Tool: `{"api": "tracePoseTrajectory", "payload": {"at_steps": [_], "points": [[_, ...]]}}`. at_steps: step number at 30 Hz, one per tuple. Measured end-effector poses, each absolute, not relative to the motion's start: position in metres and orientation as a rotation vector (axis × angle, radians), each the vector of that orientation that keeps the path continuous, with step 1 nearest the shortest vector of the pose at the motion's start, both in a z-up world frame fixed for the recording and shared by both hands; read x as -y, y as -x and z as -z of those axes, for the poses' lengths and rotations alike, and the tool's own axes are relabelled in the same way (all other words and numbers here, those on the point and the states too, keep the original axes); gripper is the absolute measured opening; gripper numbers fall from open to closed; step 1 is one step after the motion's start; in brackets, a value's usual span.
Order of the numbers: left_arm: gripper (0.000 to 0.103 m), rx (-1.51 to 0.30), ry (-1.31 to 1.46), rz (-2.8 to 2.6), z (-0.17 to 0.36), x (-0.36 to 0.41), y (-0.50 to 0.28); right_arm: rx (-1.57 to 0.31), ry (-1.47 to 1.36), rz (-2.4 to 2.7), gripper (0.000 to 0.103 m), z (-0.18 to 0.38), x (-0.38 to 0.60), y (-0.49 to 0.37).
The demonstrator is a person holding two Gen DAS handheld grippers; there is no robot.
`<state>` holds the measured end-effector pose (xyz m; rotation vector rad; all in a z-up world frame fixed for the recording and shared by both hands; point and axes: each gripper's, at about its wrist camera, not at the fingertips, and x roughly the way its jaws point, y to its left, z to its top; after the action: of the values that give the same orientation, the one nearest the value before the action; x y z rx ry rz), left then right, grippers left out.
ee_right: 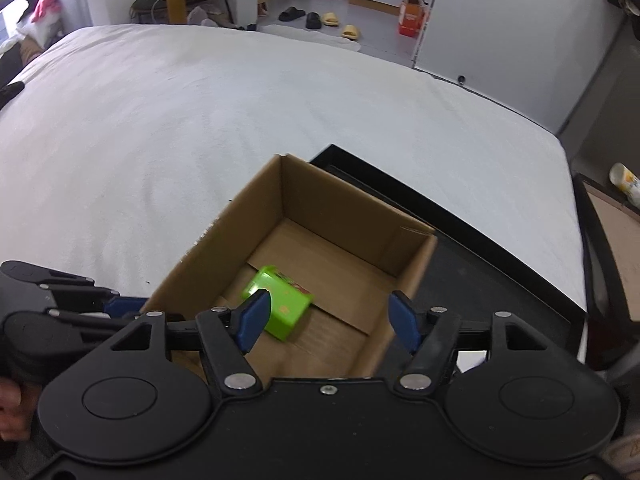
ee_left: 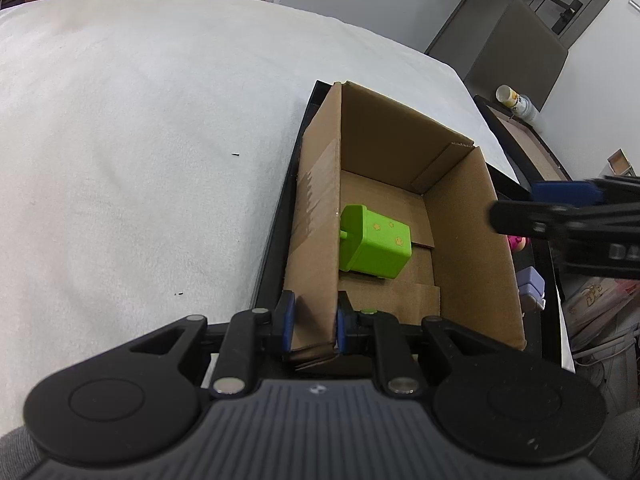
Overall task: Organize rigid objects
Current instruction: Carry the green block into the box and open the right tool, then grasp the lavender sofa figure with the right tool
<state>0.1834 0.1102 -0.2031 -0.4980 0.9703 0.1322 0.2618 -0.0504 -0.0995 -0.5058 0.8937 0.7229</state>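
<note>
A bright green block (ee_left: 374, 242) with small star marks lies on its side on the floor of an open cardboard box (ee_left: 472, 240). My left gripper (ee_left: 314, 322) is shut on the box's near left wall, one blue pad on each face. In the right wrist view my right gripper (ee_right: 330, 314) hangs open above the box (ee_right: 332, 200), with nothing between its blue pads. The green block (ee_right: 282, 308) rests below its left pad. The right gripper's fingers (ee_left: 520, 218) reach in from the right edge of the left wrist view.
The box stands on a black tray (ee_left: 276, 232) on a white bed cover (ee_left: 140, 140). A purple toy (ee_left: 530, 286) and a pink item (ee_left: 518, 242) lie right of the box. A dark side table with a bottle (ee_left: 516, 102) stands beyond the bed's right edge.
</note>
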Motion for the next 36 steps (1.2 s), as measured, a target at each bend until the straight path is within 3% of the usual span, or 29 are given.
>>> {"api": "tracePoseTrajectory", "payload": {"at_steps": [11,26,36], "points": [[0.017,-0.973,0.493,-0.138,0.204,-0.110,-0.185,-0.908,0.472,-0.716,0.081,0.086,0.098,-0.268],[0.017,-0.985,0.467,-0.163,0.203,-0.104,-0.188,-1.017,0.297,-0.617,0.081,0.114,0.182,-0.311],[0.017,-0.994,0.417,-0.188,0.202,-0.096,-0.190,-1.109,0.007,-0.464,0.081,0.152,0.226,-0.341]]}}
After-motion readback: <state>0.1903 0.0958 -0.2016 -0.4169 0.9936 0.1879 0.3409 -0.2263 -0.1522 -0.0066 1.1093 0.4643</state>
